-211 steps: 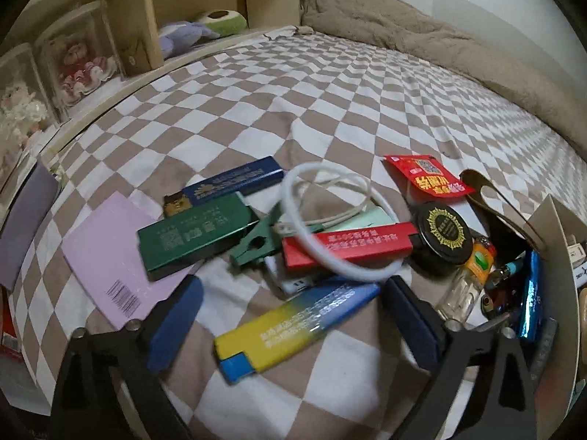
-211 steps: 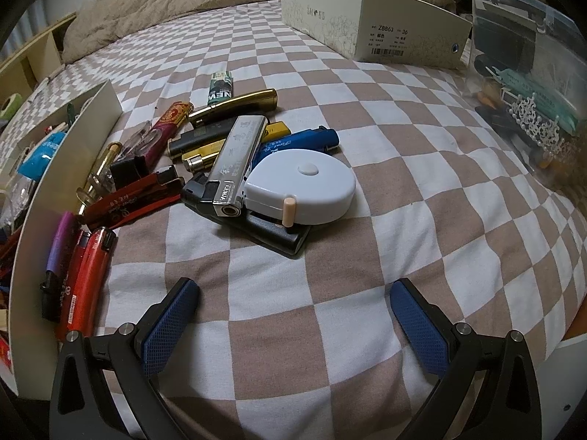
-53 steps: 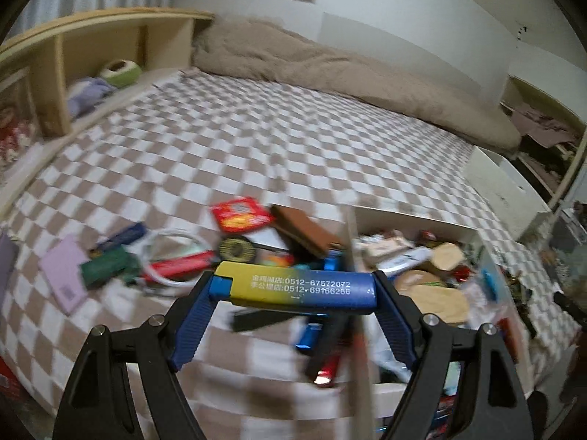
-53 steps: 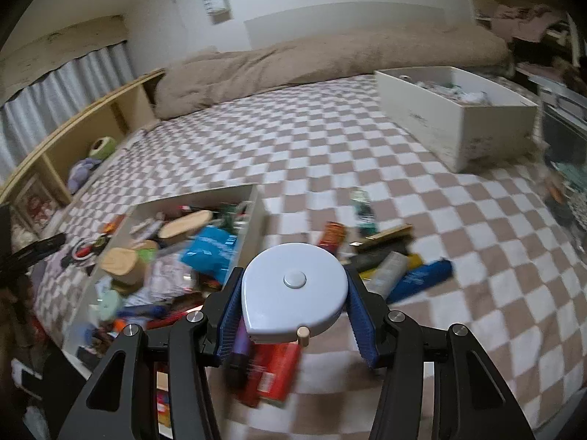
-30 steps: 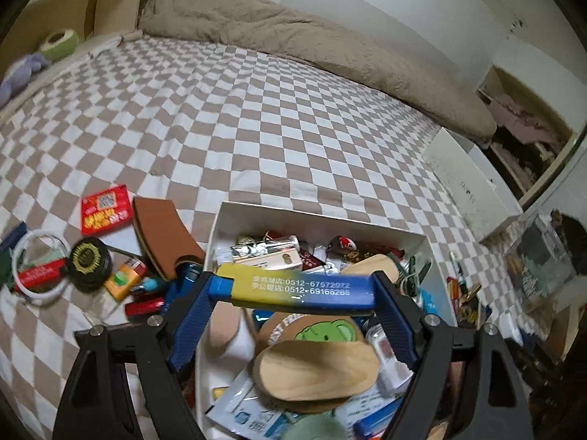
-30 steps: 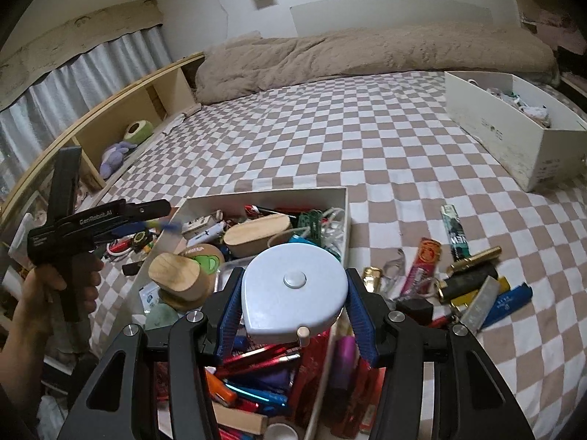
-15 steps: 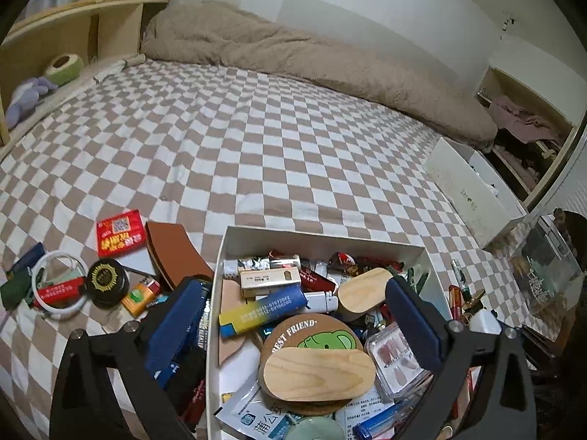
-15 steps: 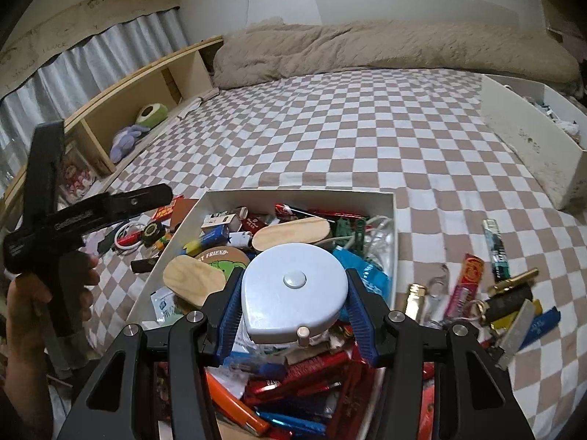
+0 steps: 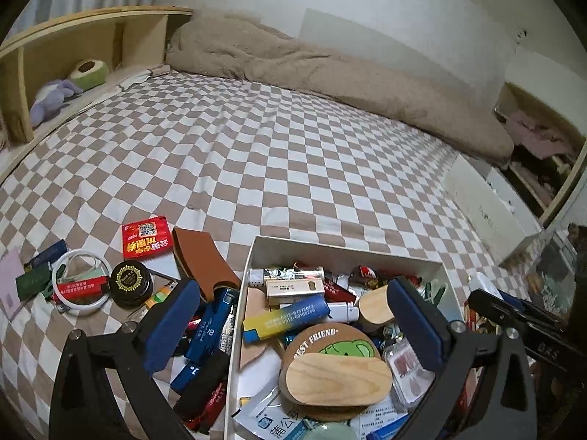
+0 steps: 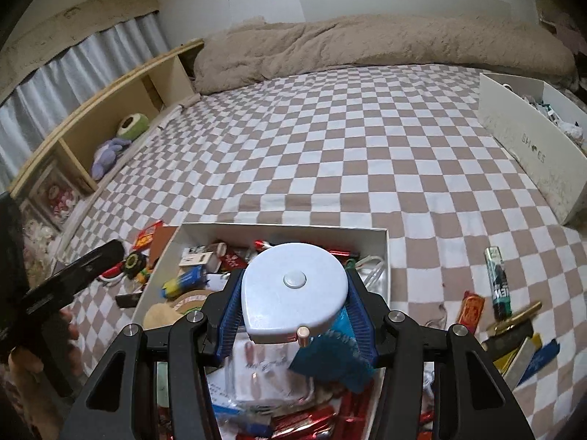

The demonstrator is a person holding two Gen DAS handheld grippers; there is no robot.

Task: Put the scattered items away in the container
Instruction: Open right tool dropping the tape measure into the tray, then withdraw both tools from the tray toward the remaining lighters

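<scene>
Left gripper: jaws have just opened to full spread, nothing between the blue pads. The yellow-and-blue printed lighter that it carried a second ago now lies inside the white cardboard box, toward its far-left part, beside a cream rectangular lighter and just beyond the round wooden "BEST FRIEND" coaster. One item delivered.

Right gripper: clamped on the pale blue teardrop-shaped tape measure case, pads pressing both flanks. Compared with a second ago it sits further in over the box interior rather than the near rim. Judged ready for release.

Still loose on the checked bedsheet:
- left of box: red printed sachet, brown leather sleeve, round black tin with gold emblem, white ring, dark blue lighters hard against the box wall;
- right of box: green-black lighter, red packet, gold and blue lighters at the near right.

Task partly done.
</scene>
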